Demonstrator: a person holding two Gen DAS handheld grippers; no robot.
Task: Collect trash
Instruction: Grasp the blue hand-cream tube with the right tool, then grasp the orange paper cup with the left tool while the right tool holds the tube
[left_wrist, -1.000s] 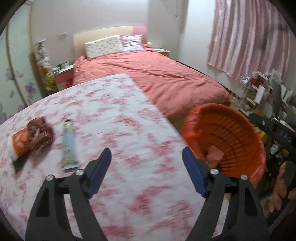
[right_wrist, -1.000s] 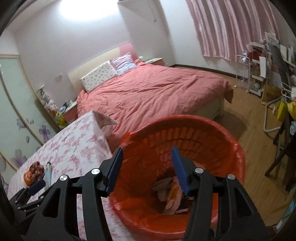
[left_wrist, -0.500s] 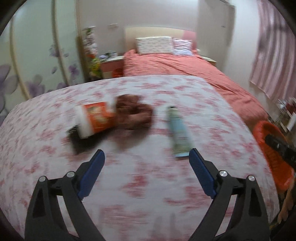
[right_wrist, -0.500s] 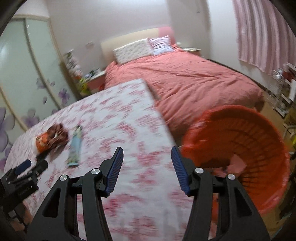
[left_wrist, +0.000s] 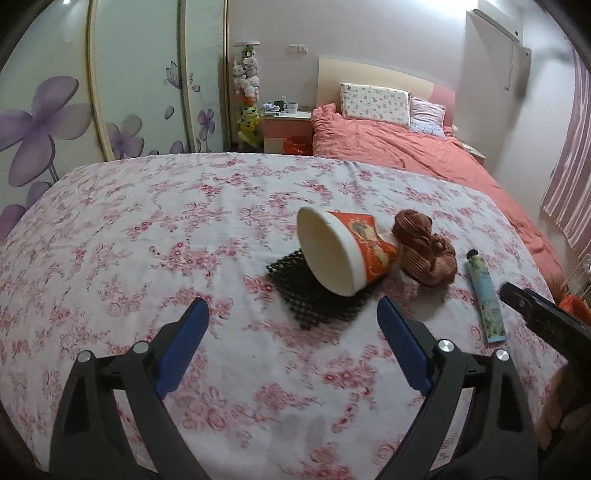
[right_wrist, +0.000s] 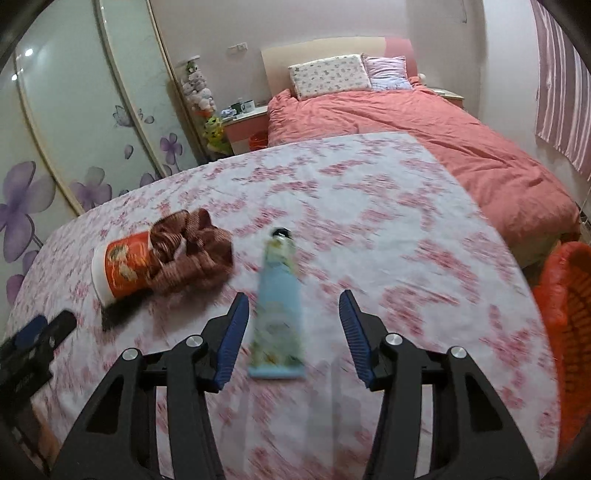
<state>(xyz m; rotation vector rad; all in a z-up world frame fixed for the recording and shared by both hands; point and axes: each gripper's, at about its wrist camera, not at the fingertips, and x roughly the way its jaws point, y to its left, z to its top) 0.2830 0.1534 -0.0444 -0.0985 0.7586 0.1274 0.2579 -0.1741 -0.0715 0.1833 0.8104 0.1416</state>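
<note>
On the floral tablecloth (left_wrist: 147, 240) a red and white paper cup (left_wrist: 340, 254) lies on its side on a piece of black mesh (left_wrist: 314, 299). A brown scrunched cloth (left_wrist: 424, 247) touches the cup's base. To its right lies a pale blue tube (left_wrist: 484, 299). My left gripper (left_wrist: 291, 314) hangs wide open just short of the cup and mesh, holding nothing. My right gripper (right_wrist: 293, 299) hovers over the tube (right_wrist: 277, 306). Its jaws are closing, with the tube between them and no pad touching it. The cup (right_wrist: 122, 269) and the cloth (right_wrist: 188, 251) lie to its left.
An orange basket (right_wrist: 565, 332) stands off the table's right edge. Beyond the table are a bed with a salmon cover (right_wrist: 443, 140), a nightstand (left_wrist: 288, 129) and flowered wardrobe doors (left_wrist: 110, 92). The other gripper (left_wrist: 535, 314) reaches in at the right of the left wrist view.
Both grippers have swung left, away from the orange basket and over the table. The cup now lies ahead of the left gripper and the tube under the right one.
</note>
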